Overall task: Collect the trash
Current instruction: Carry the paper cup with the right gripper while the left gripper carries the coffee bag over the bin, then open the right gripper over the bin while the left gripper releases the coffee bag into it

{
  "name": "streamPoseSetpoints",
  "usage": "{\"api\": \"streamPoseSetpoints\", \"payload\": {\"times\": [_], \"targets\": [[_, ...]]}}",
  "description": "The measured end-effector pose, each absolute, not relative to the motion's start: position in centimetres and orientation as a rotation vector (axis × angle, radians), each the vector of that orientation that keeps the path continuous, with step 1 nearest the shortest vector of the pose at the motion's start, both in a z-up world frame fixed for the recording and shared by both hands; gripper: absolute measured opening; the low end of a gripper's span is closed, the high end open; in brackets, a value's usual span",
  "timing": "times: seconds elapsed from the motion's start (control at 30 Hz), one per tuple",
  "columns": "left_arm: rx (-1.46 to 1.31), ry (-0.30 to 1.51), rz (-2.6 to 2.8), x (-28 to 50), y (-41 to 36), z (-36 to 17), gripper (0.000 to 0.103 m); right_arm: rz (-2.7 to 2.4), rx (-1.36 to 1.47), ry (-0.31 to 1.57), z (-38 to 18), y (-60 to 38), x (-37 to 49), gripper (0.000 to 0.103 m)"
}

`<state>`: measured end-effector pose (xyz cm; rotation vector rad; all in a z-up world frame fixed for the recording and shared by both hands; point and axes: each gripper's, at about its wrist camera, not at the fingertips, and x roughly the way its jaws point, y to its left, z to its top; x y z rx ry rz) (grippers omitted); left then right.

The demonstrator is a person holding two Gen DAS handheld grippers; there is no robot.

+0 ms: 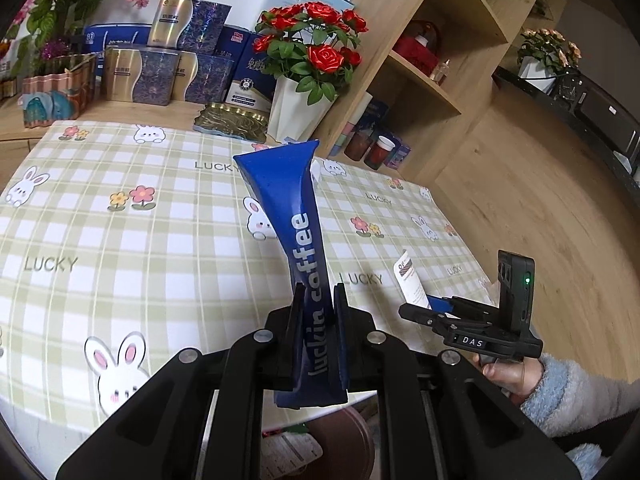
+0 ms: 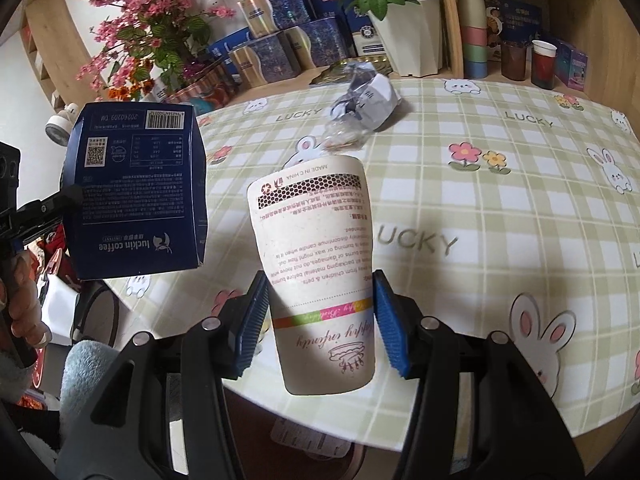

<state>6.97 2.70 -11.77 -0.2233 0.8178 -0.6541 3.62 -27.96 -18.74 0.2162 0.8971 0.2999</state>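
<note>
My left gripper (image 1: 318, 300) is shut on a flattened blue Luckin Coffee box (image 1: 294, 216) and holds it upright over the table's near edge. The same box (image 2: 136, 192) shows at the left of the right wrist view, held in the air. My right gripper (image 2: 320, 296) holds a beige printed paper sleeve (image 2: 316, 248) between its blue pads (image 2: 390, 320), above the table edge. In the left wrist view the right gripper (image 1: 424, 312) is at the right with the sleeve (image 1: 410, 284) sticking up from it. A crumpled white and grey wrapper (image 2: 366, 100) lies far on the table.
The table carries a green checked cloth (image 1: 120, 220) with rabbits. A white pot of red roses (image 1: 304, 80), stacked gift boxes (image 1: 160, 64) and a gold tray (image 1: 232, 122) stand at its far edge. Wooden shelves (image 1: 432, 60) stand at the right. A brown bin (image 1: 344, 436) sits below the near edge.
</note>
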Motion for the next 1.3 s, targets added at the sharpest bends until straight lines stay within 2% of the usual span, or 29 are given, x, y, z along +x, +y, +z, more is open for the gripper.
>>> {"api": "streamPoseSetpoints", "payload": {"times": [0.53,0.87,1.1,1.3], "targets": [[-0.198,0.801,-0.668,-2.4,4.3,-11.7,0.013,0.425,0.169,0.955,-20.7,-22.8,-4.1,0.053],[-0.214,0.816,-0.650,-7.7,5.7,-13.8,0.013,0.496,0.129,1.093,-25.1,-19.8,-8.3,0.053],[-0.225,0.844,-0.625,-8.7,6.1,-15.7,0.013,0.492,0.145,1.207,-28.9,-19.0,-7.2,0.053],[-0.209,0.876,-0.629,-8.7,5.9,-16.7,0.013,0.481,0.162,1.243,-30.6,-18.5,-6.8,0.065]]}}
